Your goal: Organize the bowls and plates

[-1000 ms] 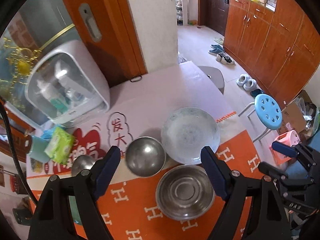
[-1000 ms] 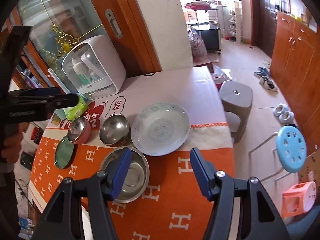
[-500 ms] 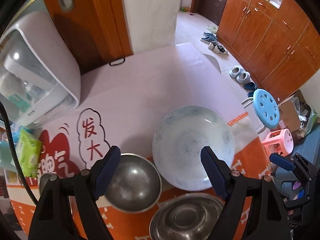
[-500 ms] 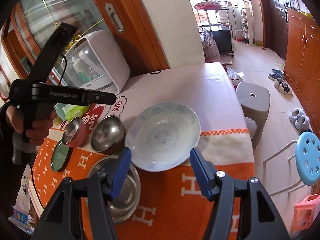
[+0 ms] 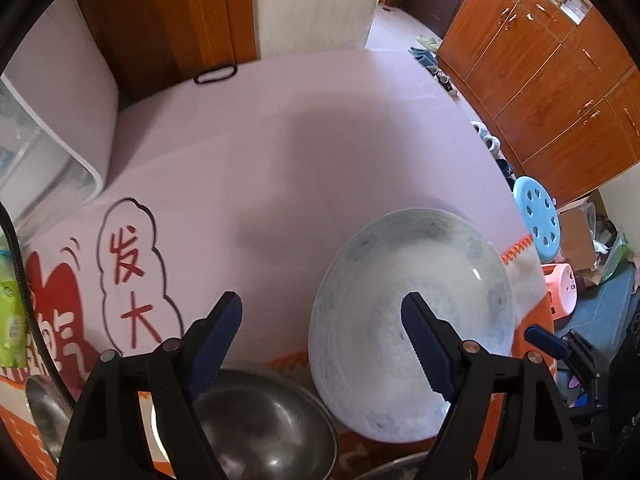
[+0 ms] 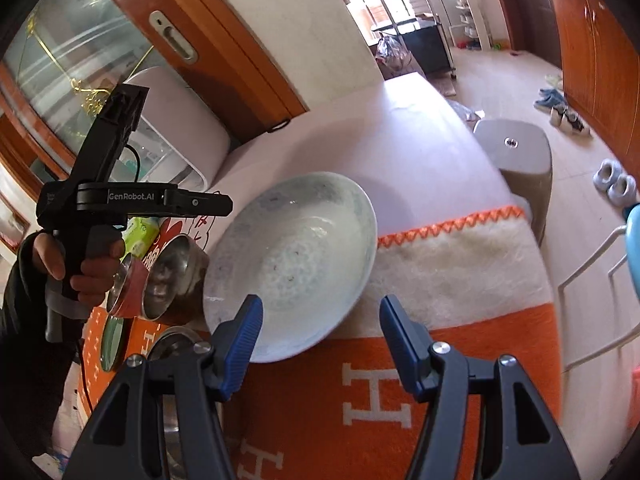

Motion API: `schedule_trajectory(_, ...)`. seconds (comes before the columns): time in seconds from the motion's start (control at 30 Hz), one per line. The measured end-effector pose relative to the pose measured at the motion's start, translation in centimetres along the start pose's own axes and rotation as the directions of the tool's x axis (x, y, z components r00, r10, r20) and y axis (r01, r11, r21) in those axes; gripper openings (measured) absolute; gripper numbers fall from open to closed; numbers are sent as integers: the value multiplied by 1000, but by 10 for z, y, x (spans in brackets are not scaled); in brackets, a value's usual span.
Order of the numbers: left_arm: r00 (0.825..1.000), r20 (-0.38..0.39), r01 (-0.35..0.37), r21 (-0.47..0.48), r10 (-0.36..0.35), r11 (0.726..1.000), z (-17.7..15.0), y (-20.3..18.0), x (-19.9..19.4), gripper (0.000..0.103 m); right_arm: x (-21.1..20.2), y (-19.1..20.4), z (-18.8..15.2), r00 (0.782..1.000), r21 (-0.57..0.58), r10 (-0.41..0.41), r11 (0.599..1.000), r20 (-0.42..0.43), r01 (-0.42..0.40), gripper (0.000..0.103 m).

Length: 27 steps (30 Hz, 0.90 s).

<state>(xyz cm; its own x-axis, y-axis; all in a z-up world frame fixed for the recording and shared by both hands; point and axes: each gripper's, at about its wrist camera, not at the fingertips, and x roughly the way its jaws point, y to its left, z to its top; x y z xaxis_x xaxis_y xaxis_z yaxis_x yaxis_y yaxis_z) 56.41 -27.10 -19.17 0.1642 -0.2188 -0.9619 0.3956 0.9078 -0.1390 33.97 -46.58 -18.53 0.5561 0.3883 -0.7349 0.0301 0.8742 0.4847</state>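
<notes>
around you: orange-brown wooden cabinets [image 5: 552, 80] along the wall, a pale tiled floor [image 6: 520, 76] in daylight, a grey stool [image 6: 516, 152], a light-blue stool [image 5: 536, 216], a glass-panelled wooden door [image 6: 80, 52].

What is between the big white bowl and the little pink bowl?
A round steel bowl sits between the big white bowl and the pink bowl, touching the white one's rim. The right wrist view shows it.
</notes>
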Motion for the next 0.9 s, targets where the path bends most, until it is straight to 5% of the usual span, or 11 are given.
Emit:
schedule_trajectory(0.3,999,-45,27,-32,-29,999,10,3,28,74,26,-10,-3,998,14,51,999,-24,-50,58)
schedule_trajectory(0.57,995,-89,39,-43,-43,998,7,1,45,51,35,-11,-6,998,30,69,997,-10,-68,44)
schedule_trajectory(0.9,992,-117,50,-37,-54,998,6,-10,51,42,34,-26,-9,995,114,96,989,20,-98,25)
